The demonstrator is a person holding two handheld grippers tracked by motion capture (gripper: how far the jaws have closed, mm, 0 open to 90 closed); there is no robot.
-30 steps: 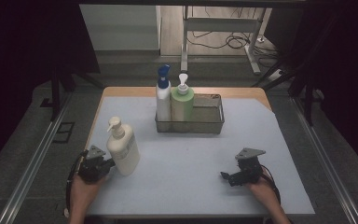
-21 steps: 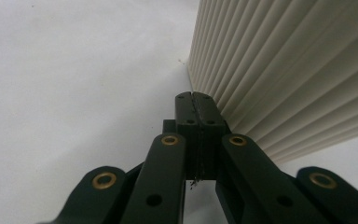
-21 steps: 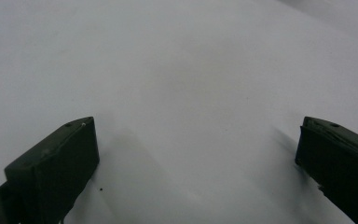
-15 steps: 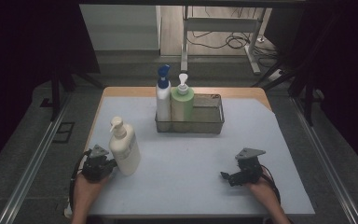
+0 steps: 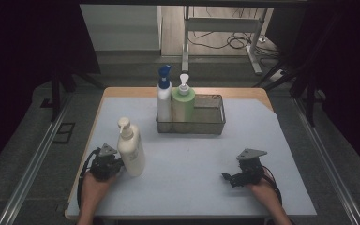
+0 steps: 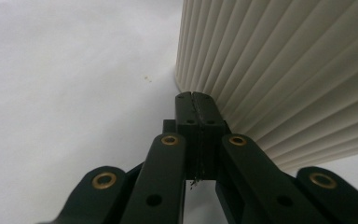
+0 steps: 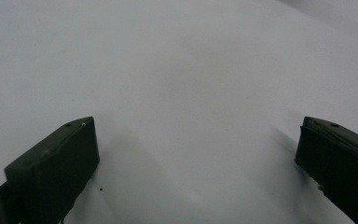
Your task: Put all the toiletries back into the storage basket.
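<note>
Cream pump bottle (image 5: 130, 149) stands upright on the pale table cover (image 5: 187, 164), well in front of the wire basket (image 5: 214, 123) and off toward the basket's left end. Its ribbed wall (image 6: 279, 70) rises close before the left gripper's camera. The left gripper (image 5: 110, 164) sits just beside the bottle's base, on the side away from the basket's middle; its jaws are clenched flat against each other with nothing between them, their tips right at the foot of the bottle.

Inside the basket, two bottles stand upright and touching at its left end: a white bottle with a blue pump (image 5: 164, 96) at the very end, and a green bottle with a white pump (image 5: 183, 103) next to it. The basket's right part holds nothing that can be made out.

The right gripper (image 5: 232, 179) rests on the cover well in front of the basket's right end, its jaws spread wide over bare cover, gripping nothing.
</note>
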